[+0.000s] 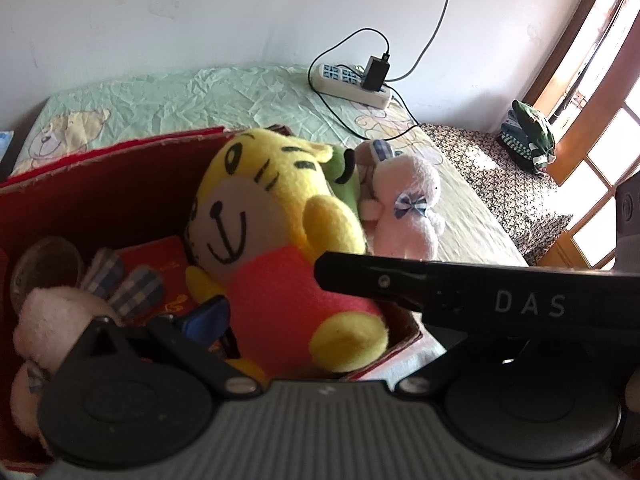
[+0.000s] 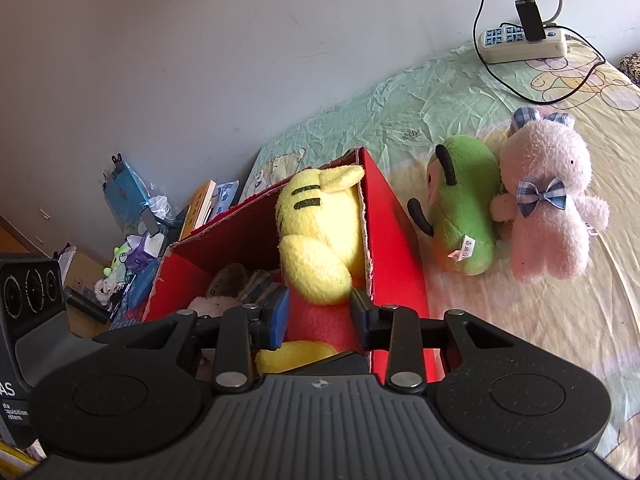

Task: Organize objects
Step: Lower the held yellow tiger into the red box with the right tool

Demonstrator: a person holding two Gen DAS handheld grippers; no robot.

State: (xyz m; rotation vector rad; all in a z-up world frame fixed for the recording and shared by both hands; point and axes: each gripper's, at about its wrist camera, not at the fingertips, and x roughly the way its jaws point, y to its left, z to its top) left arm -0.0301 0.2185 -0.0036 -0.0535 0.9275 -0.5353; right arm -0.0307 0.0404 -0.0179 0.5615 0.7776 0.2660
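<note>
Closest to the right wrist lens, the right gripper (image 2: 320, 312) has its two fingers set on either side of the yellow tiger plush (image 2: 316, 236), pinching its red-shirted body between the blue pad on one side and the black pad on the other. That toy sits inside the red cardboard box (image 2: 396, 240), its head leaning against the box wall just ahead of the jaws.

Beyond the box wall, off to the right of these jaws, a green plush (image 2: 464, 208) and a pink bunny plush (image 2: 548, 204) with a checked bow lie touching each other on the bedsheet (image 2: 400, 120). Farther ahead, a power strip (image 2: 524, 46) with a black charger plugged in rests near the wall.

From the left wrist view, the left gripper (image 1: 268, 300) shows a blue-padded finger low beside the tiger and a long black finger crossing in front of it; its jaws stand spread, well apart. Another pink bunny (image 1: 60, 308) with checked ears lies in the box, left of those jaws.
</note>
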